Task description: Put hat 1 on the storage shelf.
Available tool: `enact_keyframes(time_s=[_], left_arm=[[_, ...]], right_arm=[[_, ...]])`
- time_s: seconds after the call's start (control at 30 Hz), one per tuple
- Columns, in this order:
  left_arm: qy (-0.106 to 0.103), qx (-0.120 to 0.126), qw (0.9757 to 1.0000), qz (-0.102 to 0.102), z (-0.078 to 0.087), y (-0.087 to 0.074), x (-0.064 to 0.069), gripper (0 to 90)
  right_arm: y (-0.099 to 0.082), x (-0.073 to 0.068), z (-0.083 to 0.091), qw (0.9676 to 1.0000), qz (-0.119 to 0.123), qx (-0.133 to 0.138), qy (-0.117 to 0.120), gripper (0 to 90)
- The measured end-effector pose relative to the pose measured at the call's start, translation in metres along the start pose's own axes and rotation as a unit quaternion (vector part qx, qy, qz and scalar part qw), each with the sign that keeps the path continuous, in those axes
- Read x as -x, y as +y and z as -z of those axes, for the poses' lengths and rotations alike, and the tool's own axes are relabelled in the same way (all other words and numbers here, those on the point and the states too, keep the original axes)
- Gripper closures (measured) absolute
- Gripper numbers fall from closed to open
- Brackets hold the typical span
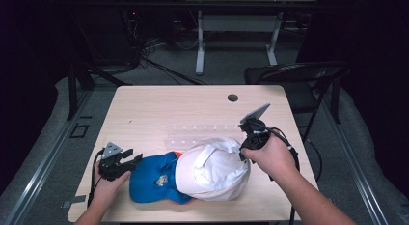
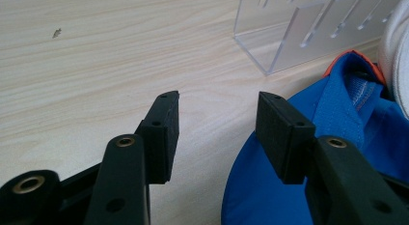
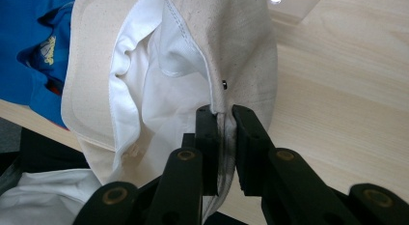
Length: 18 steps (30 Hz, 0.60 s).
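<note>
We are looking down on a pale wooden table (image 1: 159,109) where two caps lie near our edge: a blue cap (image 1: 153,179) on the left and a white cap (image 1: 214,169) overlapping it on the right. Just beyond them stands a clear acrylic rack (image 1: 197,133), hard to make out from above.

Our right gripper (image 3: 223,119) has its jaws pinched shut on the white cap's edge, the fabric squeezed between the black pads, and the cap hangs from that grip with its pale lining showing. Our left gripper (image 2: 217,133) rests by the blue cap's left side with its jaws standing wide apart, holding nothing; the blue brim sits just under its right jaw.

We judge the step in hand to be lifting the white cap clear of the blue one. The next move probably calls for carrying it toward the rack without the fabric slipping, though we cannot be sure that is its destination.
</note>
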<state>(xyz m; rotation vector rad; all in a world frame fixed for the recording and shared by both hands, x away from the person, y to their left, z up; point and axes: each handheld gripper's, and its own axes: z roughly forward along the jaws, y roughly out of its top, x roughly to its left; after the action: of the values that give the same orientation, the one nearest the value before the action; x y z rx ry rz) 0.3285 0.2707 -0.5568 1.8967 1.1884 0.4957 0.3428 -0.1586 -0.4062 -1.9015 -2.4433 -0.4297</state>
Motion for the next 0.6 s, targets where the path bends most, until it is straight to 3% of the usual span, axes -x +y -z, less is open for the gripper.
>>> enact_keyframes(time_s=[0.2, 0.5, 0.6], left_arm=[[-0.001, 0.000, 1.0000, 0.000, 0.000, 0.000, 0.000, 51.5], [-0.003, -0.007, 1.0000, -0.002, 0.000, 0.000, -0.001, 51.5], [-0.003, -0.007, 1.0000, -0.003, 0.000, 0.000, -0.001, 51.5]], right_arm=[[0.009, -0.009, 0.011, 0.9996, 0.008, -0.022, -0.018, 81.9], [0.017, -0.019, 0.034, 0.9992, -0.021, -0.033, 0.000, 82.0], [0.020, -0.022, 0.042, 0.9992, -0.021, -0.034, -0.006, 82.0]])
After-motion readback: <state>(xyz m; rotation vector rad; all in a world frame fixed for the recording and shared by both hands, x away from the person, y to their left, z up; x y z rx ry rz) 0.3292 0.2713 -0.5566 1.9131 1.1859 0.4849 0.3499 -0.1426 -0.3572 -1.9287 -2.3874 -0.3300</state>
